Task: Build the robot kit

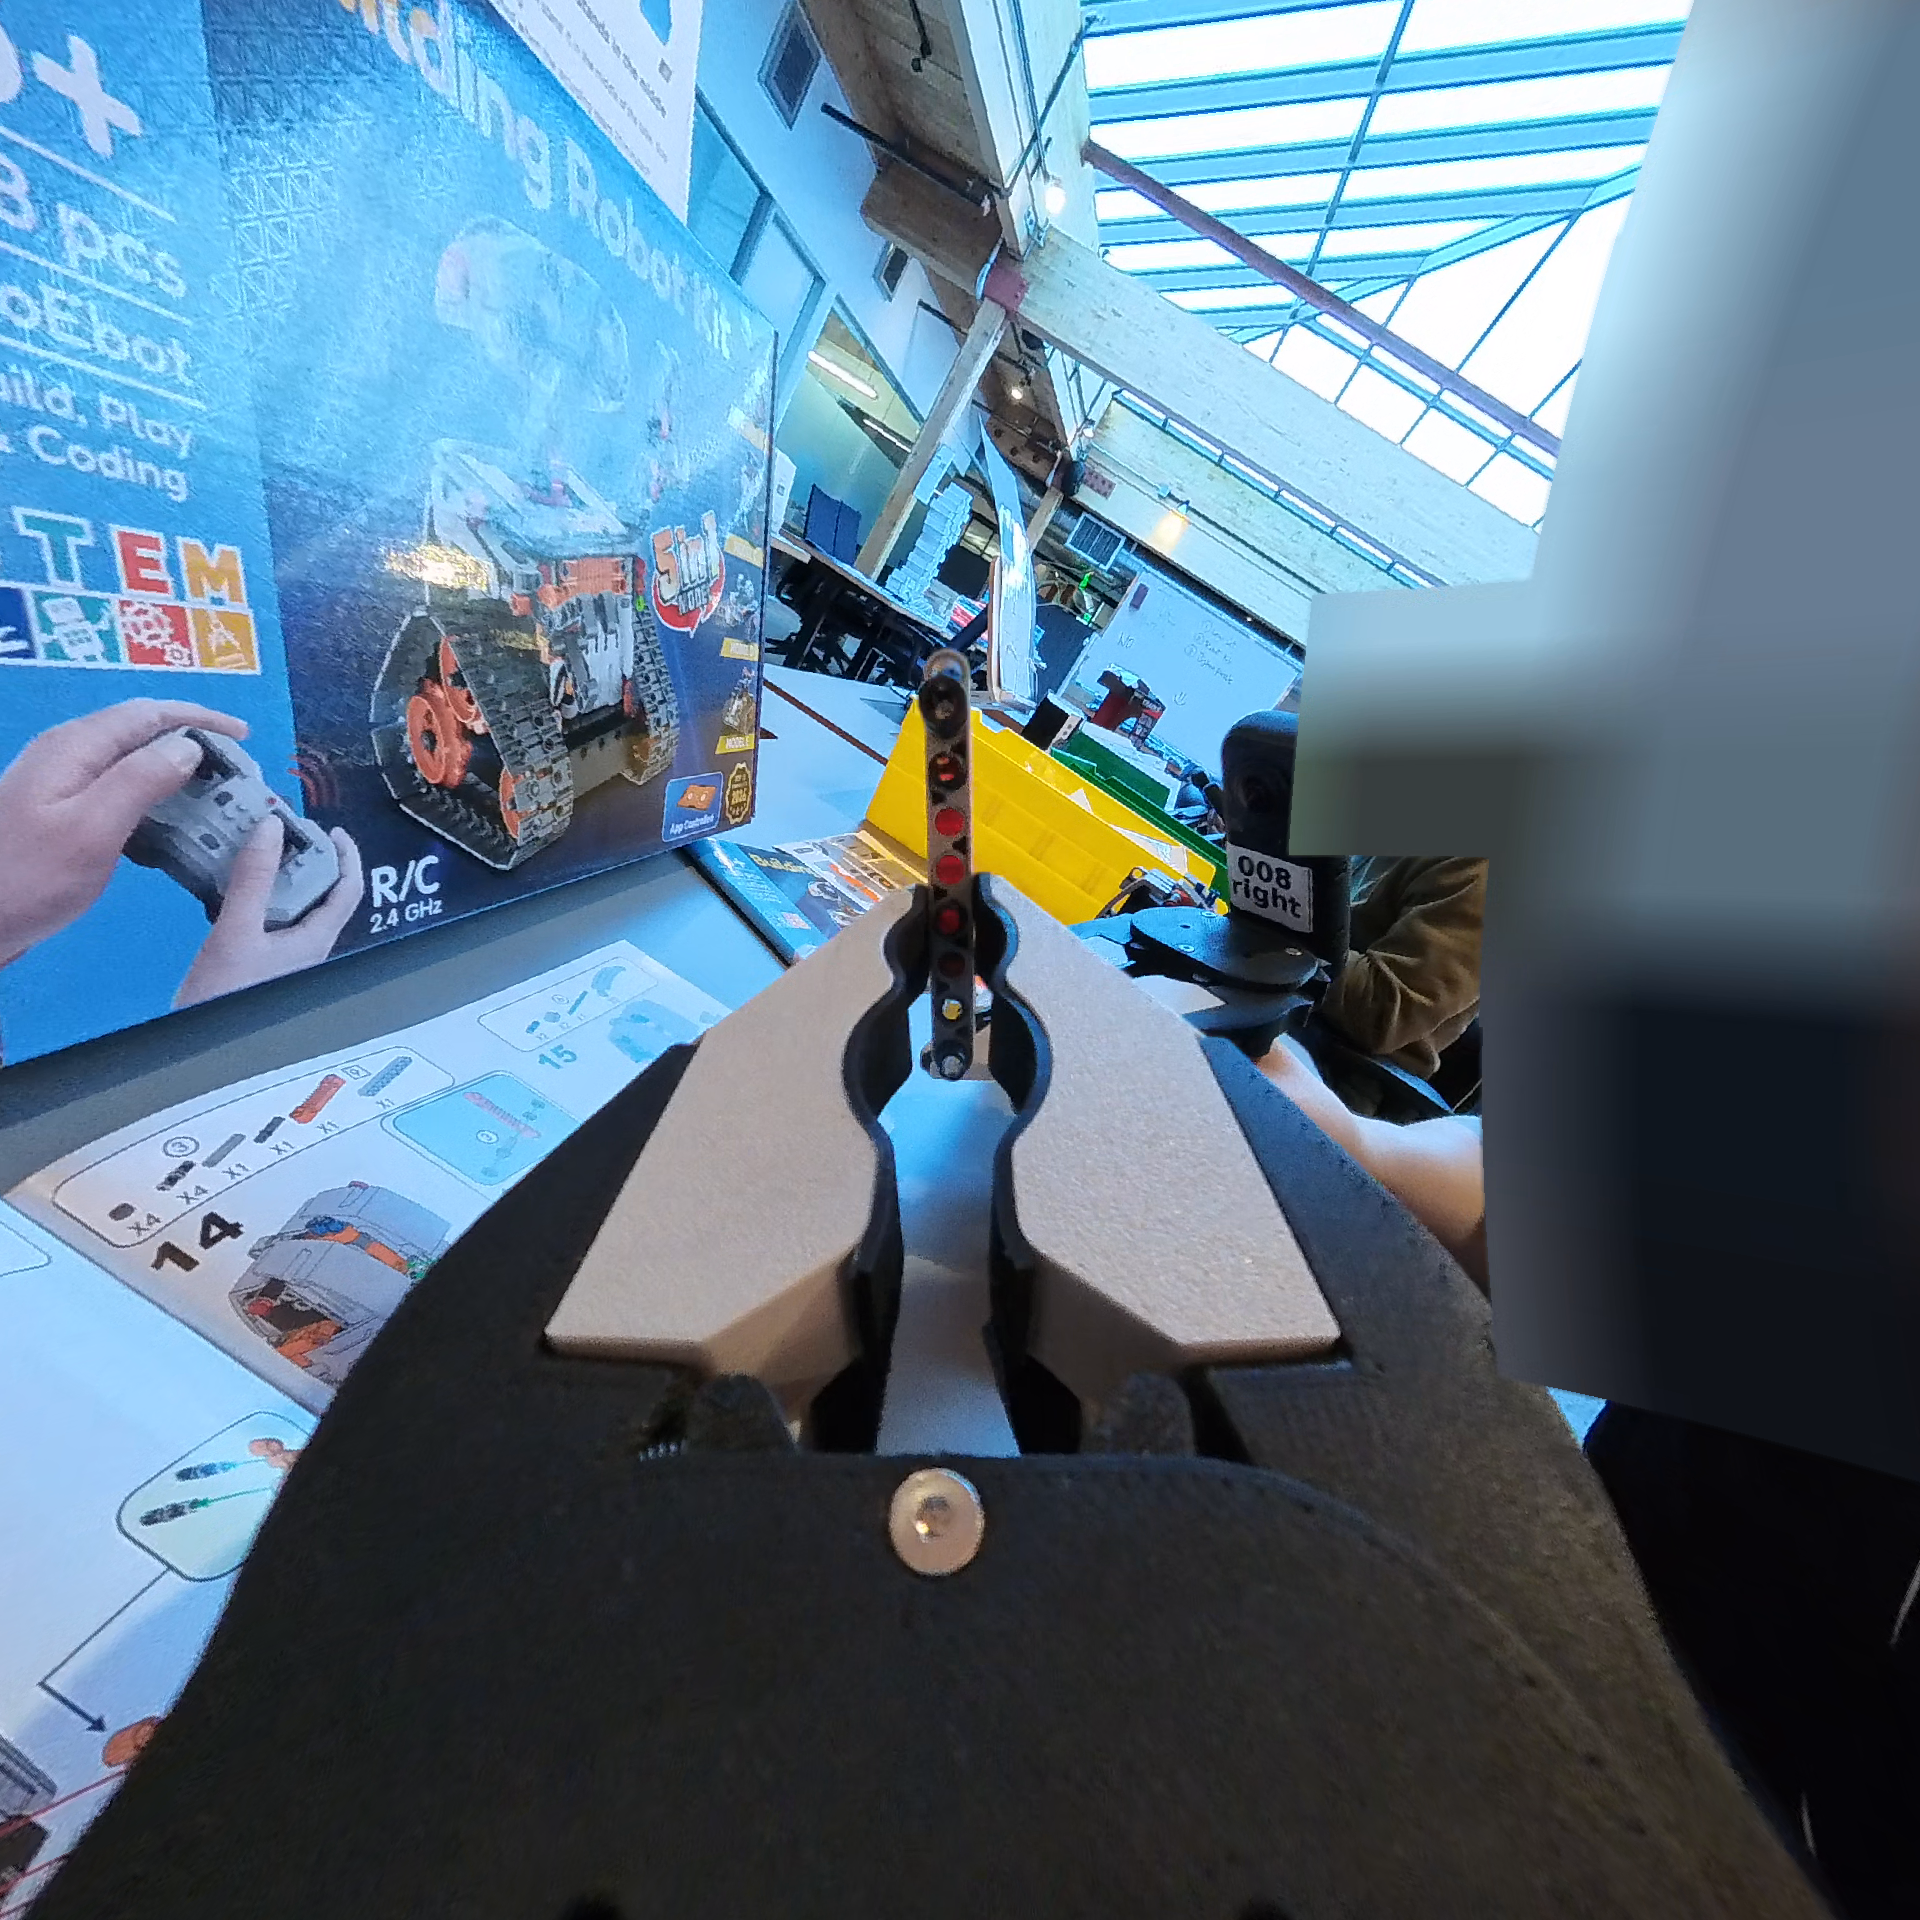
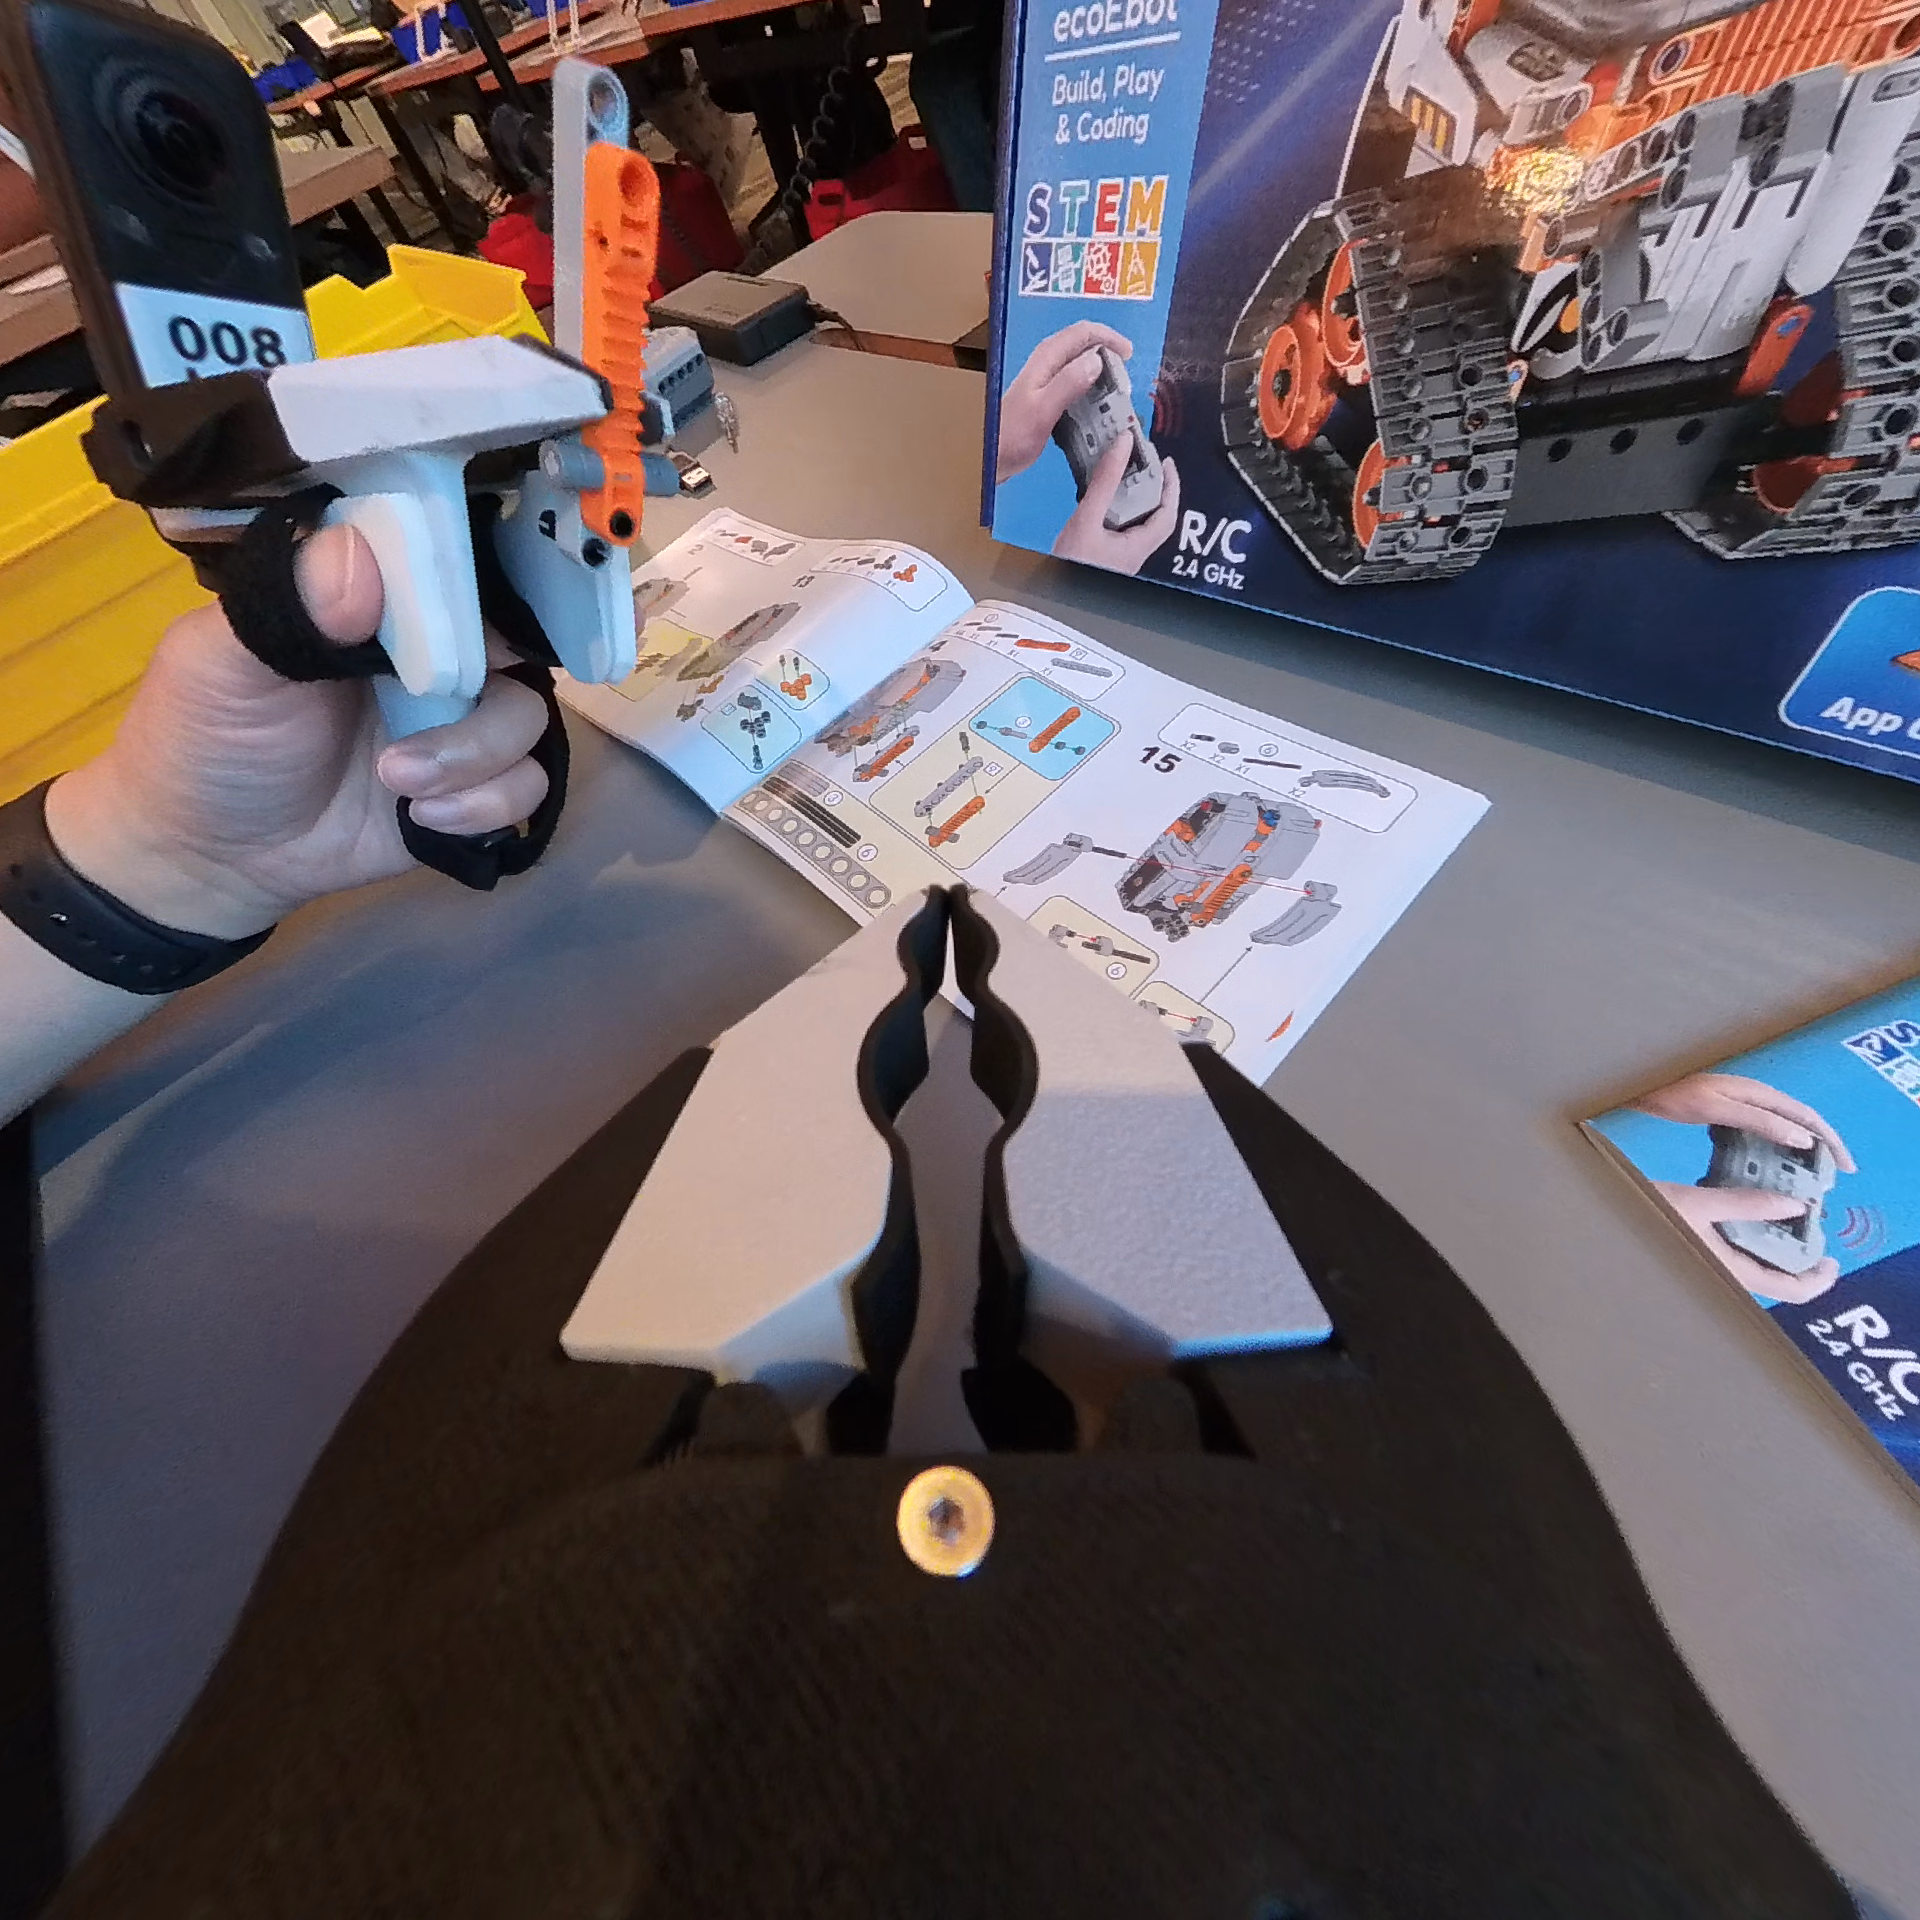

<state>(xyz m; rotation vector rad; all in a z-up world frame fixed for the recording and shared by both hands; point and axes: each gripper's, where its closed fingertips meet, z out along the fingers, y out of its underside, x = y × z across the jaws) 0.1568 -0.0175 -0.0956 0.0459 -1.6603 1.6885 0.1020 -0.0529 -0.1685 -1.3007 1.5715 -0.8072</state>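
The left gripper [image 1: 951, 914] is clamped on an upright beam assembly [image 1: 948, 831], grey with an orange part, raised above the table [image 2: 1558, 935]. The right gripper [image 2: 948, 914] has its tips together, holding nothing, above the open instruction booklet [image 2: 1039, 748] lying before the kit box [image 2: 1455, 312].

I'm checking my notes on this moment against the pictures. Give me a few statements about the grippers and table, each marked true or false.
1. The left gripper is shut on a beam assembly. True.
2. The right gripper holds an orange part. False: its jaws are shut on nothing.
3. The manual lies open on the table. True.
4. The kit box lies flat. False: it stands upright behind the manual.
5. The bin is red. False: it is yellow.
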